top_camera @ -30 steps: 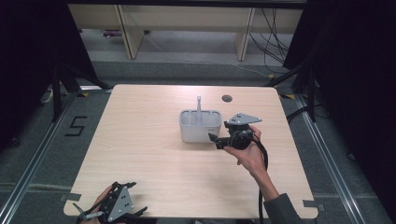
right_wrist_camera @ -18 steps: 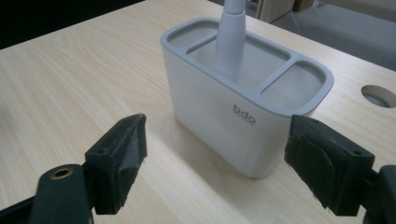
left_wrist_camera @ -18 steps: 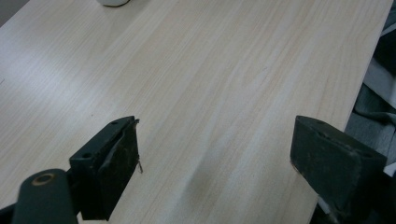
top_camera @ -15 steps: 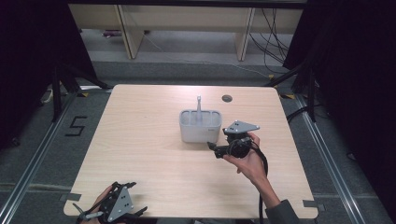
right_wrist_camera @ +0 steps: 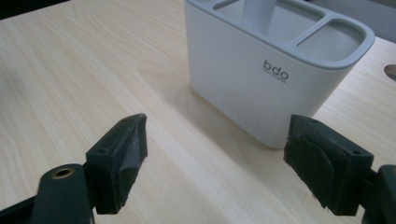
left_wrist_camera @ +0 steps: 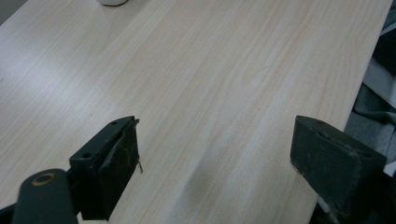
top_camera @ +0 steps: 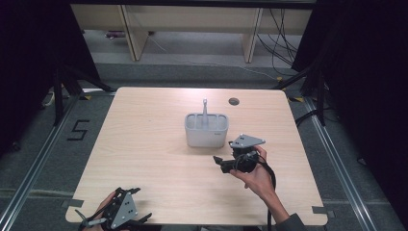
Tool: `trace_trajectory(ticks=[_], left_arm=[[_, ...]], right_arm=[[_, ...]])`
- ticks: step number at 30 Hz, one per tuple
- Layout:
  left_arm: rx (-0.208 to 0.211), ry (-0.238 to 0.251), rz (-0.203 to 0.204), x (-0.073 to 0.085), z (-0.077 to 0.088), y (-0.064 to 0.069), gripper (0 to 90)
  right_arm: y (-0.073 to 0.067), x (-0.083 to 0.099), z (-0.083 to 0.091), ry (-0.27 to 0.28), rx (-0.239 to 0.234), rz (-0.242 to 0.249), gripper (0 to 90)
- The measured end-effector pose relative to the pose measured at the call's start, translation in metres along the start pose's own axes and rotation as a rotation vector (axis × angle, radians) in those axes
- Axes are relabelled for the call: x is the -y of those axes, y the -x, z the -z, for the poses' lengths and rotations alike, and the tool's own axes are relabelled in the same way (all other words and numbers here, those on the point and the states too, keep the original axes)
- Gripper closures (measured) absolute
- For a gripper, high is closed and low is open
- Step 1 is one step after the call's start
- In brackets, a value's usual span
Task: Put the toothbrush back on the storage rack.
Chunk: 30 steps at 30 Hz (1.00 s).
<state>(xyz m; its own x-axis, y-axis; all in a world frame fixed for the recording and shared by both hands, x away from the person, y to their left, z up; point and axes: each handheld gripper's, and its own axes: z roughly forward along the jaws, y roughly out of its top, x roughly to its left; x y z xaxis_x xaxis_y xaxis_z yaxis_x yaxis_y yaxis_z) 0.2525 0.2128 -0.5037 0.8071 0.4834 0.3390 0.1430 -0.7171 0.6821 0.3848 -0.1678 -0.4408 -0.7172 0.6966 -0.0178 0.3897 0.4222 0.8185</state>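
I have the right tool (top_camera: 222,162) hovering over the tabletop (top_camera: 144,144) just in front of the white caddy (top_camera: 206,130), on the near right side of it, with its jaws spread wide and nothing between them. In the right gripper view the caddy (right_wrist_camera: 261,79) sits just ahead and a little to the right of the gap between the jaws, near but not touching either pad. Its long side runs across the tabletop from left to right, with compartments along the top rim. A slim grey handle (top_camera: 205,107) stands upright out of the middle compartment; I cannot tell what utensil it belongs to.

The caddy stands a little past the middle of the tabletop, well clear of the small round hole (top_camera: 234,101) beyond it near the far edge.

My left tool (top_camera: 120,216) is far back at the near left corner of the tabletop, jaws also wide apart and empty; in the left gripper view, bare wood lies ahead of it and a sliver of the caddy (left_wrist_camera: 112,2) shows at the top edge. The right hand (top_camera: 257,175) is plainly the nearer one for anything to do with the caddy.

On the caddy's front wall I read "bdo" in dark lower-case letters, with a smaller line beneath that is too fine to make out.
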Motion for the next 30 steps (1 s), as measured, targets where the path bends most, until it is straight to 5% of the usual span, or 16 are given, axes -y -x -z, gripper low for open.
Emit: trace_trajectory(ticks=[30], left_arm=[[-0.009,0.007,0.004,0.000,0.000,0.000,15.0]], right_arm=[[-0.016,0.048,0.014,-0.044,-0.025,-0.019,20.1]])
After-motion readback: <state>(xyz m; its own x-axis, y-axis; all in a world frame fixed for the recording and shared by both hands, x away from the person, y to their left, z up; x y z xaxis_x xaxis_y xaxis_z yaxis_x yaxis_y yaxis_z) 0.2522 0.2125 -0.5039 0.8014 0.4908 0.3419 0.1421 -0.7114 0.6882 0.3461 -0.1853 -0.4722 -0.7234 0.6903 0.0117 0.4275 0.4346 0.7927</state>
